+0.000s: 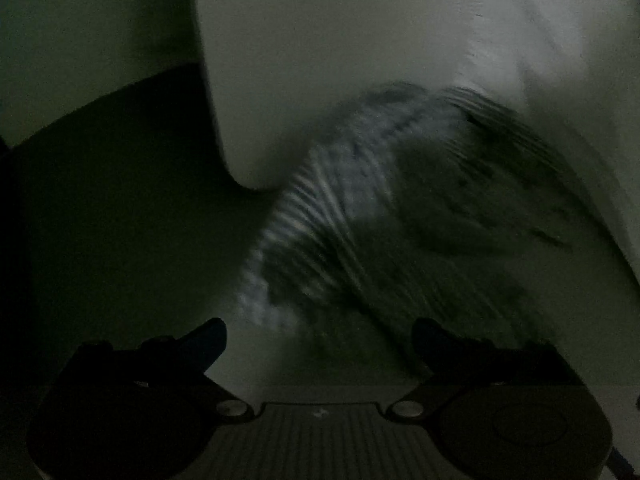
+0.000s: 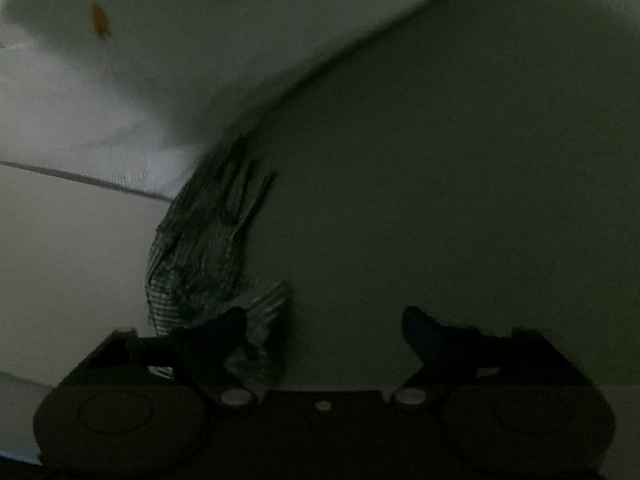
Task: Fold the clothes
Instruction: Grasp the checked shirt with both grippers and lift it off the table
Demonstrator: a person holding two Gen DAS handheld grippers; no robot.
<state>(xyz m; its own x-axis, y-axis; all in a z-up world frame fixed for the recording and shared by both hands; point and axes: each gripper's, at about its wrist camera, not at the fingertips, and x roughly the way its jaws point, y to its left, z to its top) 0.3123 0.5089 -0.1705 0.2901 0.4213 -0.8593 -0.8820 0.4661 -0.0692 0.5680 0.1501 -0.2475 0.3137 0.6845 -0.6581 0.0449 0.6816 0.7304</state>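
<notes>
Both views are dim and blurred. In the left wrist view, a crumpled garment of finely striped grey-and-white fabric (image 1: 360,200) lies ahead of the left gripper (image 1: 320,340), on a smooth pale surface (image 1: 320,40); the black jaws stand wide apart, holding nothing. The right wrist view shows the same ribbed-looking cloth (image 2: 208,256) bunched narrow at the left, reaching the left finger of the right gripper (image 2: 324,332), whose jaws are also spread. Only this view shows a small orange speck (image 2: 100,20) far left.
</notes>
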